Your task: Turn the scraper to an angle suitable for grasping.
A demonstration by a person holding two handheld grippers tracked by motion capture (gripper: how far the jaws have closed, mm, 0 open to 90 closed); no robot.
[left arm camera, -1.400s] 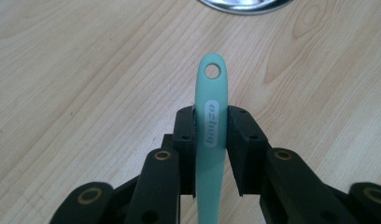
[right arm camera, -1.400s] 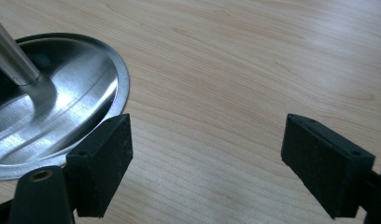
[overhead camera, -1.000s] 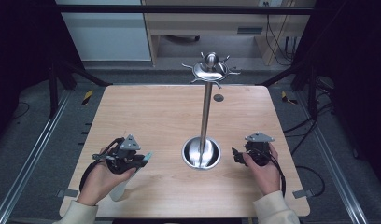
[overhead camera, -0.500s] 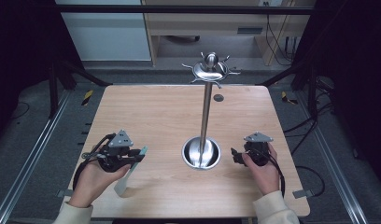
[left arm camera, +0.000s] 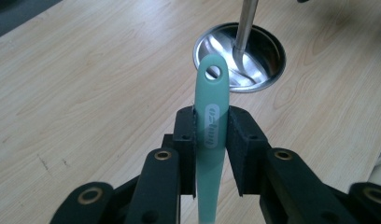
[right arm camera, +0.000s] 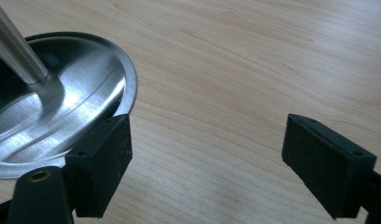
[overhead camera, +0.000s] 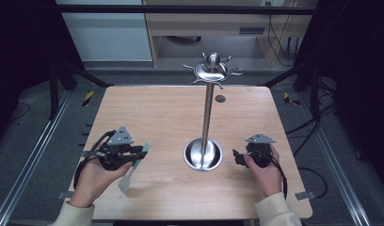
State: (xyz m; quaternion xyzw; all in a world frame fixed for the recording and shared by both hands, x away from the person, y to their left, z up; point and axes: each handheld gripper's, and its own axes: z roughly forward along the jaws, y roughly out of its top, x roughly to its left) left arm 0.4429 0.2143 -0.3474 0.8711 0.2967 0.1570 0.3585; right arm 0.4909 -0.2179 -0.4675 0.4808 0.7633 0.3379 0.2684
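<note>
My left gripper [overhead camera: 139, 153] is shut on the handle of a mint-green spatula [overhead camera: 126, 181], which hangs with its pale blade just above the table at the front left. In the left gripper view the pads clamp the green handle [left arm camera: 211, 98] below its hanging hole, and my left gripper [left arm camera: 211, 135] faces the stand's round steel base [left arm camera: 265, 51]. The steel stand [overhead camera: 208, 113] rises from its dish-shaped base [overhead camera: 195, 159] at the table's middle and ends in a crown of hooks [overhead camera: 212, 69]. Just right of that base, my right gripper [overhead camera: 237, 157] rests open; its jaws [right arm camera: 205, 158] stand wide over bare wood beside the base [right arm camera: 86, 79].
A small dark round spot [overhead camera: 220, 99] lies on the wooden table [overhead camera: 157, 113] behind the stand. Metal frame rails [overhead camera: 35, 155] run along both sides of the table. A cabinet and desk stand beyond the far edge.
My left gripper has risen a little and shifted slightly left, carrying the spatula, whose blade now hangs off the wood. The right gripper has stayed put.
</note>
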